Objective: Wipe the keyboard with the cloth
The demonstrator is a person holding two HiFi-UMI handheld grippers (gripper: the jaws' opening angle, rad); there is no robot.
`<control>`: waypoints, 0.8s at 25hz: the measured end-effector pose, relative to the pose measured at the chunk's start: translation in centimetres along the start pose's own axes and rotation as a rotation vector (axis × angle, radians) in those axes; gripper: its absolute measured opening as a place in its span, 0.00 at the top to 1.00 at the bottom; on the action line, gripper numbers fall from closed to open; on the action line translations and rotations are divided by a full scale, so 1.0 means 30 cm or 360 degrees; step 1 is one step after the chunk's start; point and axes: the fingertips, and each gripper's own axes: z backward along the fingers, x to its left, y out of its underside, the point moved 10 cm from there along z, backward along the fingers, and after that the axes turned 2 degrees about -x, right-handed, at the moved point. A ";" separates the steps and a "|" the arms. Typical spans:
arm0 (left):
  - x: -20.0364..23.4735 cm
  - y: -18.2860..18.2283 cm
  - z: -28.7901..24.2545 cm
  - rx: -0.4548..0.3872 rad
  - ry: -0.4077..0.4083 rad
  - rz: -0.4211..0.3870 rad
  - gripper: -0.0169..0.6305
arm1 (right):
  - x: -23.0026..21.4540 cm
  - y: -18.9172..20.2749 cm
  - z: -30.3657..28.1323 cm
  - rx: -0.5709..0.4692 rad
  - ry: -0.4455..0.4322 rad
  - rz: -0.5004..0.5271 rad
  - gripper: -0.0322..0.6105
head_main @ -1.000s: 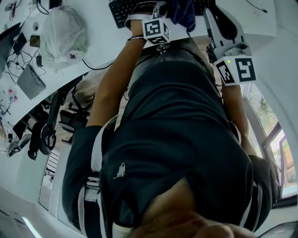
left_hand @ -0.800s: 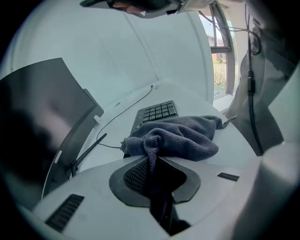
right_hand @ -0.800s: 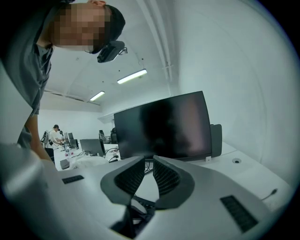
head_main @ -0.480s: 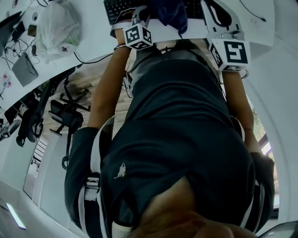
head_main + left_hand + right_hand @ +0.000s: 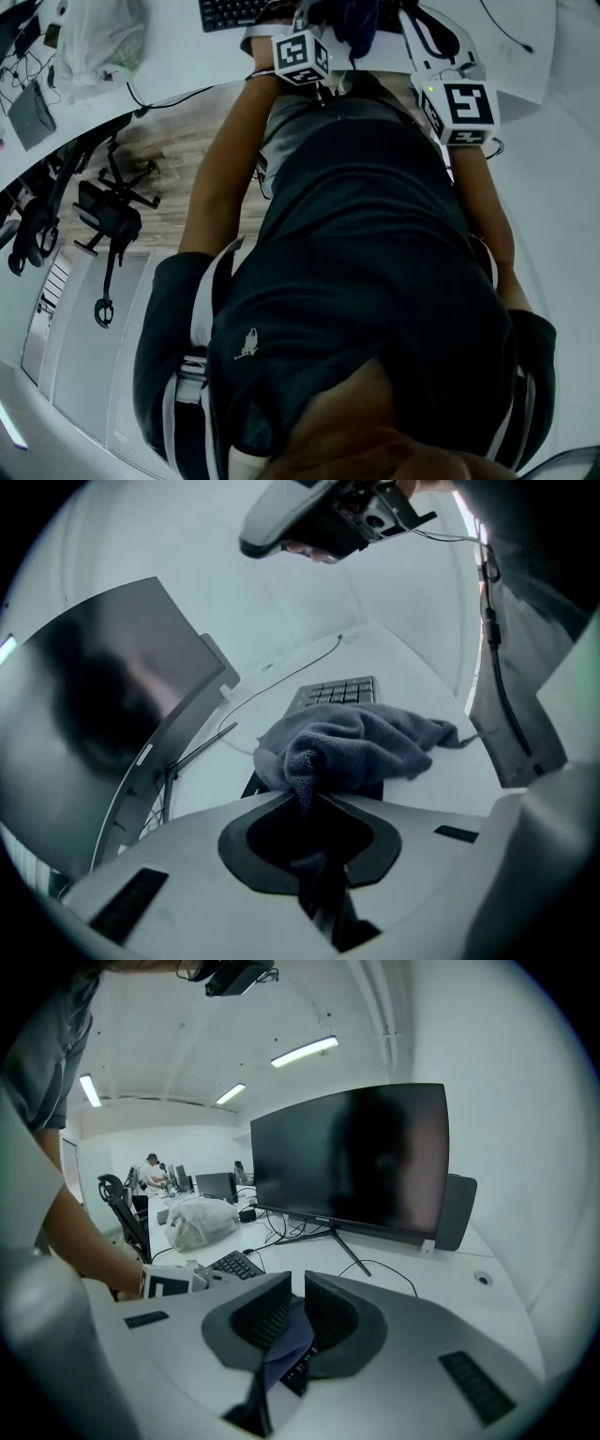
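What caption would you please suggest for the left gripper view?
Left gripper clamps a grey cloth draped over the keyboard beside a dark monitor.

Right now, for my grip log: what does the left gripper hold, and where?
The left gripper pinches the cloth by a bunched fold at its near side; the rest lies on the keyboard.

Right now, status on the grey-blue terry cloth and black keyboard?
Left gripper and right gripper shut on grey-blue cloth. Cloth draped on black keyboard. Nothing blocking.
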 end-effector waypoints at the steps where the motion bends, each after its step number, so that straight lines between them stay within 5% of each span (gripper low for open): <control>1: 0.005 0.045 0.031 0.0025 -0.0030 0.0012 0.92 | 0.000 0.006 0.000 0.0006 -0.0004 -0.0008 0.88; 6: 0.028 0.208 0.134 0.0191 -0.0121 0.0124 0.92 | 0.002 0.036 0.022 0.0073 -0.0017 -0.0031 0.88; 15: -0.080 -0.106 -0.026 -0.0047 0.0083 -0.0089 0.92 | -0.015 0.048 0.011 0.0050 -0.0026 -0.0081 0.88; 20: -0.040 0.078 0.090 0.0101 -0.0010 0.0081 0.92 | -0.065 0.062 0.029 0.0076 0.0020 -0.0141 0.88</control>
